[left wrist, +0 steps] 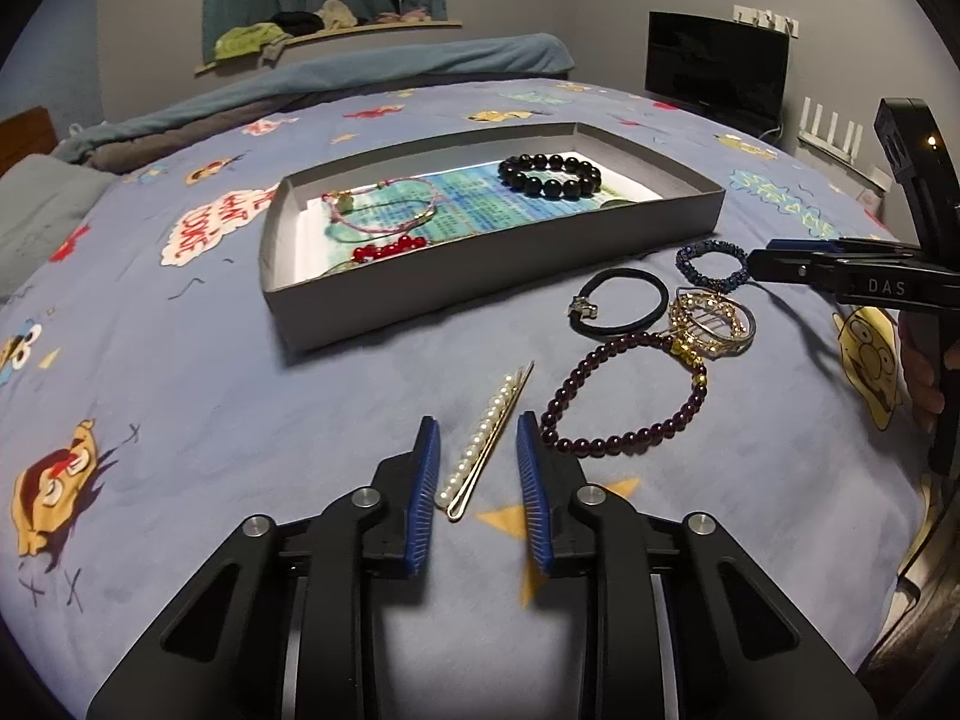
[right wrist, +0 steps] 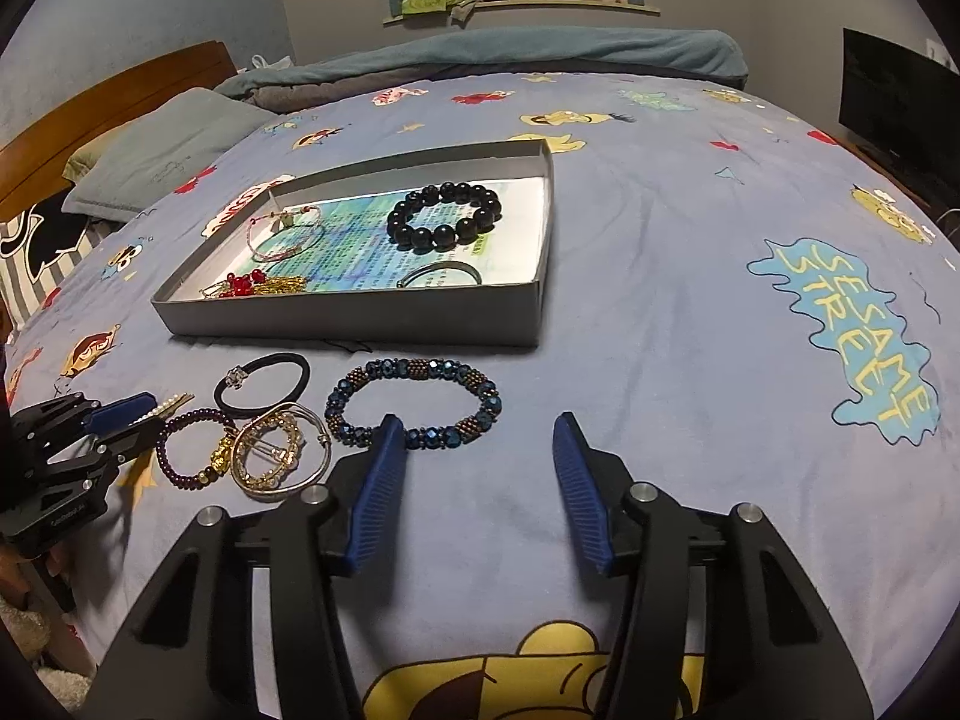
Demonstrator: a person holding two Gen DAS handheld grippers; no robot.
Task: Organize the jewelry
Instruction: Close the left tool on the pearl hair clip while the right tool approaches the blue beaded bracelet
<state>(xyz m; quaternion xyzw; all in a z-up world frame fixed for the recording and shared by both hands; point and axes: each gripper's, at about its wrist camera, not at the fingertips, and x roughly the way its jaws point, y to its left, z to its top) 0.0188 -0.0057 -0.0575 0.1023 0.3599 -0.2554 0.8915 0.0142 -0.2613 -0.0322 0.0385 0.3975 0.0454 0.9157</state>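
From the left wrist camera, the left gripper (left wrist: pixel 477 426) is hovering low over the bedspread (left wrist: pixel 180 420), its jaws standing moderately apart on either side of the pearl hair clip (left wrist: pixel 480 444) without touching it. Just to the right a purple bead bracelet (left wrist: pixel 624 396) is lying beside a gold hair clasp (left wrist: pixel 714 321), a black hair tie (left wrist: pixel 618 303) and a blue beaded bracelet (left wrist: pixel 714 267). The grey tray (left wrist: pixel 420 294) beyond is holding a black bead bracelet (left wrist: pixel 549 176)

From the right wrist camera, the right gripper (right wrist: pixel 477 426) is sitting with jaws wide, holding nothing, its left fingertip overlapping the blue beaded bracelet's (right wrist: pixel 414 402) near edge; whether it touches I cannot tell
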